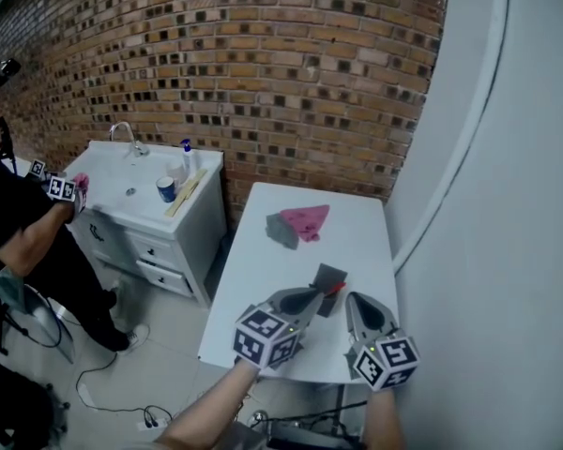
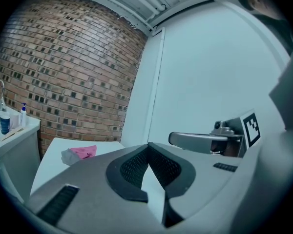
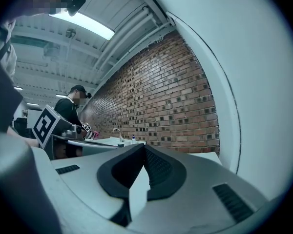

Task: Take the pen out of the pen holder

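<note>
A dark grey pen holder (image 1: 330, 277) stands on the white table (image 1: 263, 279) near its front edge, with a red pen (image 1: 337, 289) showing at its near side. My left gripper (image 1: 319, 294) is shut and empty, its tip just left of the holder. My right gripper (image 1: 353, 298) is also shut and empty, its tip just right of the holder. In the left gripper view the jaws (image 2: 148, 145) meet at the tip, and the right gripper (image 2: 205, 141) shows beyond them. In the right gripper view the jaws (image 3: 144, 146) meet too. Neither gripper view shows the holder or pen.
A pink cloth (image 1: 308, 220) and a grey cloth (image 1: 281, 230) lie at the table's far end. A white wall (image 1: 488, 251) runs close along the right. A white sink cabinet (image 1: 150, 214) with a blue cup (image 1: 166, 189) stands left, beside another person (image 1: 19, 232).
</note>
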